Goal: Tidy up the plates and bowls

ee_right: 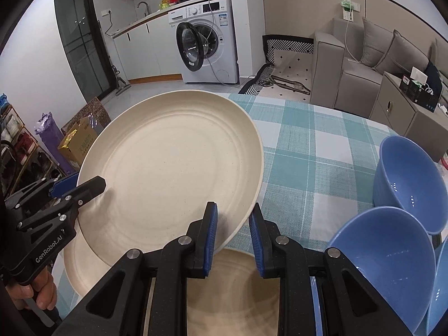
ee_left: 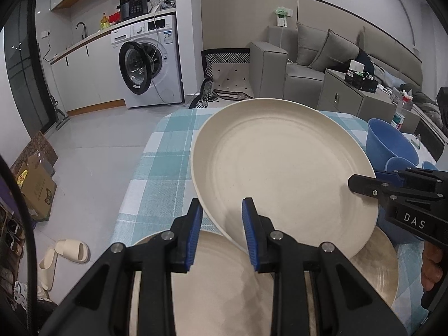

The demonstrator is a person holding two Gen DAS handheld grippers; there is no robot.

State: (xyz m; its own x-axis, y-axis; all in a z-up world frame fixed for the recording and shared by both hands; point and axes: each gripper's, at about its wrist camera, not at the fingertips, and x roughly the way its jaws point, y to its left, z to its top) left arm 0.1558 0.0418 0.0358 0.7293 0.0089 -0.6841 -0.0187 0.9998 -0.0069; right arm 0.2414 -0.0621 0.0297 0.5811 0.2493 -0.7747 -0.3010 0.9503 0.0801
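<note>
Plate (ee_left: 280, 168) tilted just above lower plate (ee_left: 224, 280), rim straddled by narrow jaws of left gripper (ee_left: 222, 232) and right gripper (ee_right: 233, 236), grip uncertain, likely for stacking, 2 blue bowls (ee_right: 406, 182) to right of lower plate.

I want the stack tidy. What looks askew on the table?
The upper cream plate is tilted, far edge raised, above the lower plate, with the left gripper and right gripper on its rim.
</note>
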